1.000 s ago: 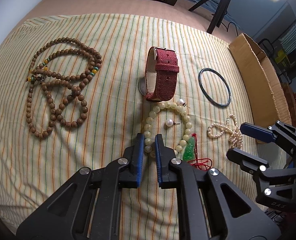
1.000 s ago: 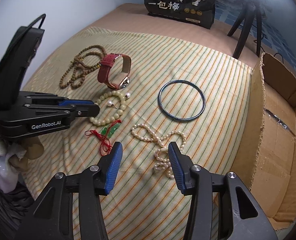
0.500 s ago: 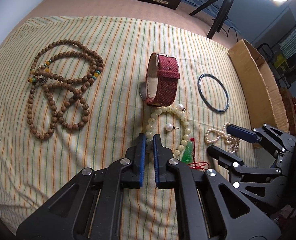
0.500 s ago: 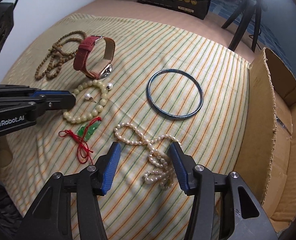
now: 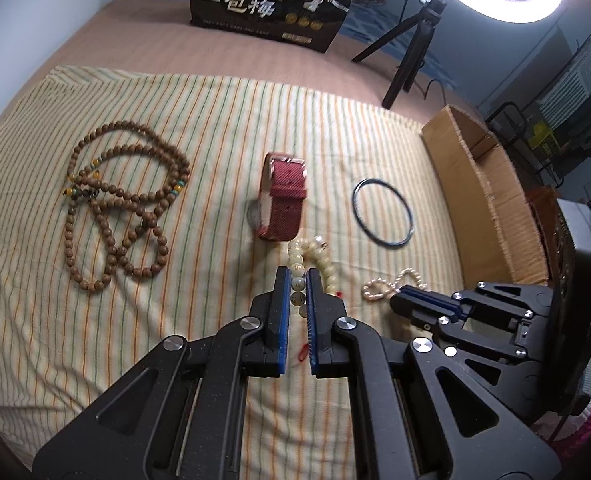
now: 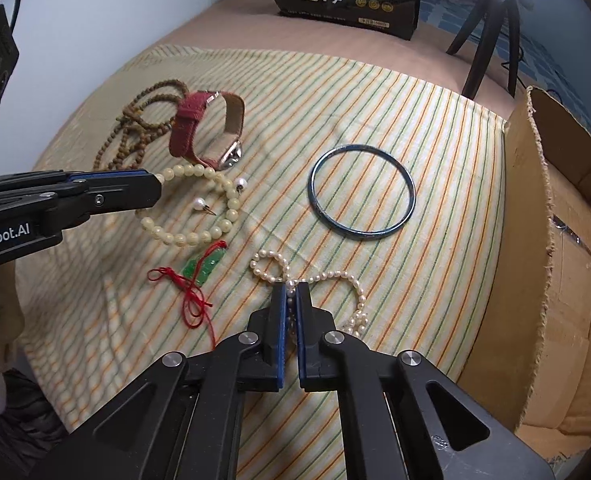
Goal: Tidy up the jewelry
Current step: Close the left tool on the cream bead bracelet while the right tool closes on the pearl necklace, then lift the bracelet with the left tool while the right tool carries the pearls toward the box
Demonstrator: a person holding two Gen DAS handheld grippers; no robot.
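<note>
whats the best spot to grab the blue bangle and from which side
Take the blue bangle across its thin rim, one finger inside the ring and one outside, coming straight down from above. It lies flat on the striped cloth with nothing touching it; the near arc, facing the right gripper, looks easiest.

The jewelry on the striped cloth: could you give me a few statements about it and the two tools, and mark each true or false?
1. The left tool is shut on the cream bead bracelet. True.
2. The right tool is wide open above the pearl strand. False: it is shut on the strand.
3. The blue bangle lies flat on the striped cloth, apart from both tools. True.
4. The red watch sits inside the cardboard box. False: it stands on the cloth beside the brown wooden beads.
5. The green pendant has a red cord. True.
</note>
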